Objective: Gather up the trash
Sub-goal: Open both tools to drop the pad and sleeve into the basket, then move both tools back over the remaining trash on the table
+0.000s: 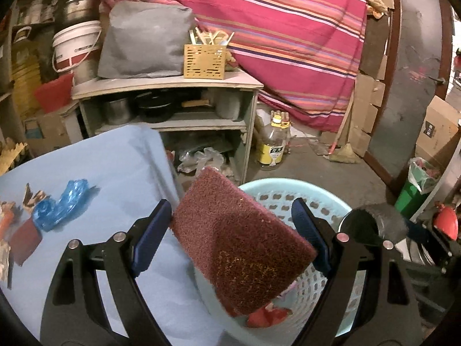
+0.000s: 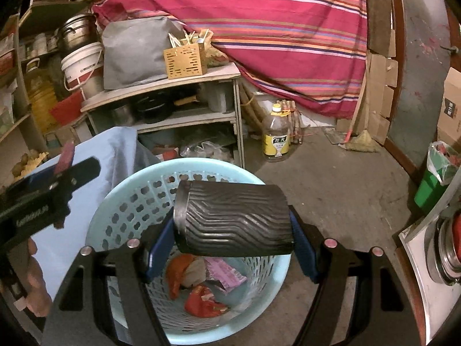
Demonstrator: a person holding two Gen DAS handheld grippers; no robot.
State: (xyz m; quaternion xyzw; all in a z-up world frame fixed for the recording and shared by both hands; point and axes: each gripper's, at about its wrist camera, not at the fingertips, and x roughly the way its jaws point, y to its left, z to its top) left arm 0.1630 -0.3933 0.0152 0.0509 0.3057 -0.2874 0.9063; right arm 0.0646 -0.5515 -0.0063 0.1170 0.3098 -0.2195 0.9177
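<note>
Right, starting to the left of the pale blue perforated plastic basket (image 2: 121, 210): the light blue cloth-covered table (image 1: 115, 173) carries a crumpled blue plastic wrapper (image 1: 59, 204) and a few torn scraps at its far left edge, well apart from the basket. Next, the left gripper (image 1: 233, 232), its blue-padded fingers (image 1: 151, 238) pinching a maroon rectangular scouring pad (image 1: 245, 245) by two opposite edges, the pad tilted and hanging over the basket's left rim, partly above the table edge. Down inside the basket lie red, orange and pink crumpled wrappers (image 2: 201, 285) on the bottom. Over the middle of the basket, the right gripper (image 2: 230, 248) clamps a black ribbed paper cup (image 2: 233, 219) on its side, mouth and base against the pads, held above the opening. Behind the basket stands a grey wooden shelf unit (image 1: 167, 86), and farther right a clear plastic bottle with a yellow label (image 2: 276, 135) on the concrete floor.
</note>
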